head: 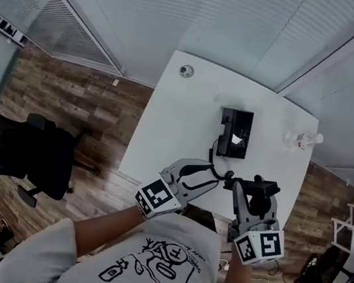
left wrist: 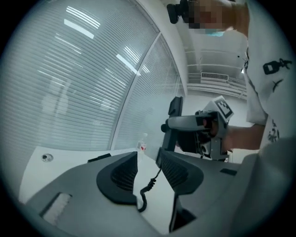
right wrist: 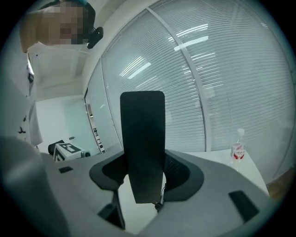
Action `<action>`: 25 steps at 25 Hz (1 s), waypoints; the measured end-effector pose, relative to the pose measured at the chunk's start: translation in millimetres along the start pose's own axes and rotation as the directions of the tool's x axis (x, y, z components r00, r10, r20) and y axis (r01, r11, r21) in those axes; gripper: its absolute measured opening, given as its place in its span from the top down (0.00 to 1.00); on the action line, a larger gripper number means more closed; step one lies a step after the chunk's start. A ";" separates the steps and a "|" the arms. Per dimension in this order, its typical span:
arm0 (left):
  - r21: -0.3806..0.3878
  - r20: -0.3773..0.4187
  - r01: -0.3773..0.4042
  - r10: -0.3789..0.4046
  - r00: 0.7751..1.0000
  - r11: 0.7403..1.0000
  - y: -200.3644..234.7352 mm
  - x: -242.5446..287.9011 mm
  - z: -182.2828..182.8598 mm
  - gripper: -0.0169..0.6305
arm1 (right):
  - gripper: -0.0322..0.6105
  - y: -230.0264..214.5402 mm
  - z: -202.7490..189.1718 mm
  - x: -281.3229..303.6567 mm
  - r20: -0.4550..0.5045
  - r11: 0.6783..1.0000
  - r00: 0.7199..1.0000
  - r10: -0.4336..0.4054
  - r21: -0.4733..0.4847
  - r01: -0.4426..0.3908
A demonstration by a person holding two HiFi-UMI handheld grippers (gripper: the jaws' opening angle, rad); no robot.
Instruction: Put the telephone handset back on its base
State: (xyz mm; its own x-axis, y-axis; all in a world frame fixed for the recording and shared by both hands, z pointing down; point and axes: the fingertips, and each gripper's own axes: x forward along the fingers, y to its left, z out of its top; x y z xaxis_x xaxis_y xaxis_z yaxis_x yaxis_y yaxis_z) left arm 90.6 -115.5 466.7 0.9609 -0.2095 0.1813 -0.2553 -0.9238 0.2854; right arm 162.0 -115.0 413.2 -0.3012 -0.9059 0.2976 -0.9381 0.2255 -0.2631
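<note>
The black phone base [head: 234, 132] lies on the white table [head: 165, 129], beyond both grippers. My right gripper [head: 250, 187] is shut on the black handset [head: 258, 184], which stands upright between its pads [right wrist: 178, 173] in the right gripper view and hides what lies behind it. A coiled cord [head: 214, 154] runs from the base towards the handset. My left gripper [head: 215, 174] is open just left of the handset. In the left gripper view the cord [left wrist: 144, 192] hangs in the gap between the open jaws without being pinched. The base [left wrist: 99, 158] shows as a dark strip on the table.
A clear plastic bottle [head: 301, 140] with a red label stands at the table's right edge. A round grommet [head: 187, 71] sits at the far left corner. A black office chair [head: 20, 152] stands on the wood floor to the left. Glass walls with blinds surround the table.
</note>
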 end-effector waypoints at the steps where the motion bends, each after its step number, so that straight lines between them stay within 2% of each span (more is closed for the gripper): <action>1: 0.016 -0.019 0.014 -0.014 1.000 1.000 -2.8 2.3 -9.6 0.73 | 0.62 -3.4 -2.8 3.2 -0.007 1.000 1.000 -0.005 0.009 0.005; 4: 0.097 -0.122 0.018 -0.006 0.992 0.995 -7.9 9.5 -48.1 0.73 | 0.62 -12.2 -10.6 12.2 -0.023 0.999 1.000 -0.014 0.032 0.015; 9: 0.200 -0.300 0.050 0.012 0.954 0.978 -10.6 37.5 -117.9 0.73 | 0.62 -21.7 -25.2 27.1 -0.053 0.999 0.999 -0.012 0.040 0.014; 13: 0.309 -0.337 0.054 0.056 0.940 0.950 -8.3 68.0 -143.9 0.72 | 0.62 -28.1 -37.5 38.8 -0.076 0.999 0.997 -0.012 0.038 0.015; 15: 0.342 -0.337 0.024 0.099 0.936 0.939 -2.0 78.5 -151.3 0.71 | 0.62 -30.5 -44.1 44.2 -0.096 0.999 0.995 -0.013 0.038 0.017; 18: 0.358 -0.321 -0.052 0.175 0.931 0.932 15.1 86.4 -158.1 0.62 | 0.62 -31.2 -52.7 49.1 -0.126 0.999 0.992 -0.006 0.047 0.012; 20: 0.350 -0.320 -0.071 0.190 0.928 0.934 23.6 91.3 -163.2 0.57 | 0.62 -30.4 -58.3 50.8 -0.141 0.999 0.990 0.005 0.054 0.003; 25: 0.298 -0.391 0.011 0.112 0.914 0.955 18.8 104.5 -188.2 0.60 | 0.62 -31.6 -68.6 59.0 -0.155 0.999 0.988 0.012 0.052 -0.004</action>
State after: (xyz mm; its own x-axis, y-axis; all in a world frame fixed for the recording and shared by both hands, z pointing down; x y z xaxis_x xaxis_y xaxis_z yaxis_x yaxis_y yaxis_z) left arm 166.0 -94.5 668.1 0.8074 -0.1693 0.5652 -0.2012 -0.9795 -0.0060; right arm 162.1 -151.0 502.1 -0.3356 -0.8368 0.4327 -0.9266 0.2103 -0.3118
